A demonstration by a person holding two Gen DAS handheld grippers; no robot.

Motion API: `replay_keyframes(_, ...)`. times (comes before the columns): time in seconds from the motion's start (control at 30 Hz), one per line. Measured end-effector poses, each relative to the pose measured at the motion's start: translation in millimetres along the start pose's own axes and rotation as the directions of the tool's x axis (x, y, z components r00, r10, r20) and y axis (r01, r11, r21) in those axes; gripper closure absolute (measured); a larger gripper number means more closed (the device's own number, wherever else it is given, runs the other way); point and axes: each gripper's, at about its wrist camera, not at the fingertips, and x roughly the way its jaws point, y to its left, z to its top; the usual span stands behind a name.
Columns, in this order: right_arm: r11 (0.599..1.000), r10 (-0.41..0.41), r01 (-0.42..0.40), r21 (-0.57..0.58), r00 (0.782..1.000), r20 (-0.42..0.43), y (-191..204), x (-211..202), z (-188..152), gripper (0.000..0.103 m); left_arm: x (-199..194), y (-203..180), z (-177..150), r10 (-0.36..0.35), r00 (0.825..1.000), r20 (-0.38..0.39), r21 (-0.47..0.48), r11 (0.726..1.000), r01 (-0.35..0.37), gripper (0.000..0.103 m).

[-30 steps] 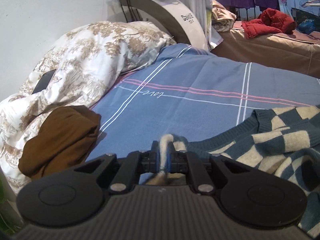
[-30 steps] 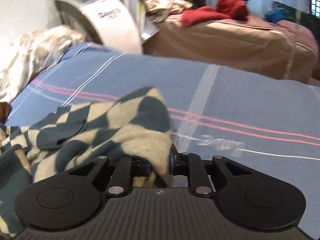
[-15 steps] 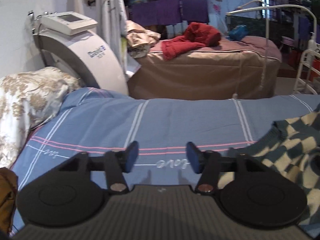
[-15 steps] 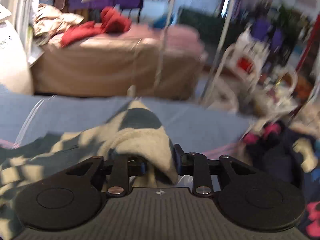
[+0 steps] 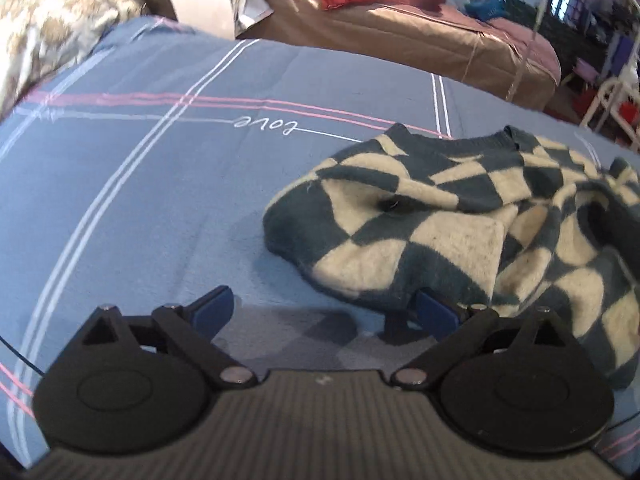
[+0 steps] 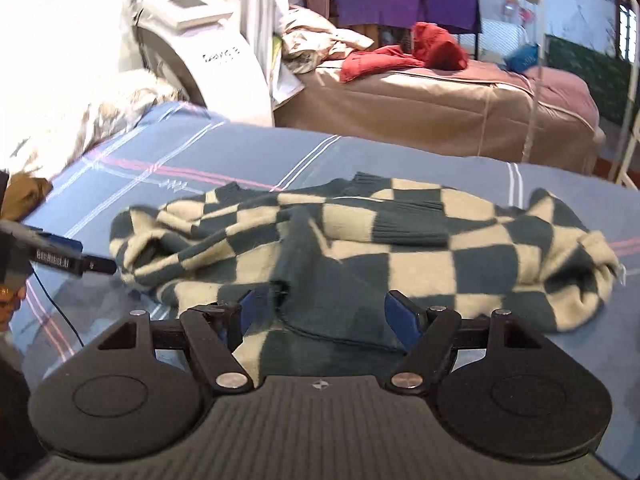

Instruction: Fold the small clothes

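Left gripper (image 5: pixel 323 312) is hanging low over the blue bed sheet with white and pink stripes (image 5: pixel 152 184), its jaws opening and standing wide with only bare sheet between the blue pads; the right-hand pad is sitting just at the near hem of the dark teal and cream checkered knit sweater (image 5: pixel 460 232), which is overlapping the pad's tip from above, though contact cannot be confirmed. From this gripper the sweater is lying at about one to two o'clock, bunched and rumpled on the sheet. Right gripper (image 6: pixel 325 314) is also opening, jaws spread wide, with a dark fold of the same sweater (image 6: pixel 360 256) lying between the pads but not pressed by them. In the right wrist view the sweater is stretching across the sheet (image 6: pixel 208 152) from ten o'clock to two o'clock, ribbed neckline toward twelve. At nine o'clock in that view the other gripper's black finger with white lettering is poking in beside the sweater's left end, a thin black cable trailing below it. Farther out, at ten o'clock, a white quilt with a brown floral print (image 6: pixel 100 120) is lying heaped, with a white curved machine with a small screen (image 6: pixel 196 40) behind it. At twelve to one o'clock a tan-covered bed (image 6: pixel 440 108) is carrying a crumpled red garment (image 6: pixel 404 54).
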Motion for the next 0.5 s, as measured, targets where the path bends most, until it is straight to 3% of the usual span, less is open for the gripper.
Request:
replay_keyframes(0.07,0.998,-0.031,0.028,-0.048,0.997,-0.065,8.6,21.1,0.2,0.0,17.6,9.5,8.8,-0.05,0.999,-0.008,-0.119,0.992,0.048,0.007)
replay_keyframes(0.1,0.997,-0.053,0.049,-0.056,0.996,-0.075,10.2,28.0,-1.6,0.004,25.1,12.1,14.3,-0.068,0.998,-0.003,-0.158,0.985,0.066,0.018)
replay_keyframes(0.13,0.996,-0.069,0.065,-0.054,0.995,-0.078,9.9,33.8,-2.0,0.017,31.6,10.5,21.6,-0.082,0.996,0.015,-0.176,0.981,0.084,0.045)
replay_keyframes(0.17,0.996,-0.08,0.076,-0.047,0.994,-0.08,9.5,37.9,-2.4,0.074,35.7,9.1,28.2,-0.089,0.995,0.035,-0.173,0.98,0.094,0.061)
replay_keyframes(0.2,0.996,-0.086,0.084,-0.028,0.992,-0.093,9.3,39.1,-2.8,0.088,39.3,7.5,34.7,-0.084,0.995,0.044,-0.161,0.983,0.09,0.087)
replay_keyframes(0.33,0.993,-0.076,0.087,0.078,0.988,-0.133,14.7,23.3,-1.3,0.09,48.9,0.1,73.0,-0.078,0.994,0.076,-0.081,0.993,0.084,0.089)
replay_keyframes(0.37,0.994,-0.014,0.029,0.108,0.991,-0.132,20.6,17.5,1.7,0.091,47.8,1.2,84.6,-0.062,0.994,0.095,-0.061,0.996,0.068,0.089)
replay_keyframes(0.4,0.985,0.096,-0.077,0.154,0.988,-0.123,30.0,12.1,5.9,0.091,46.2,5.2,95.2,-0.05,0.992,0.115,-0.057,0.997,0.057,0.089)
replay_keyframes(0.43,0.963,0.2,-0.176,0.205,0.974,-0.106,38.8,8.8,10.8,0.091,43.0,9.4,110.8,-0.039,0.99,0.138,-0.06,0.997,0.048,0.089)
replay_keyframes(0.47,0.932,0.29,-0.26,0.253,0.953,-0.089,49.2,8.0,16.8,0.091,38.4,14.2,125.7,-0.024,0.987,0.161,-0.061,0.998,0.034,0.089)
replay_keyframes(0.5,0.889,0.389,-0.354,0.29,0.918,-0.073,66.2,10.2,24.4,0.091,33.1,19.4,139.1,-0.001,0.982,0.187,-0.056,0.998,0.012,0.089)
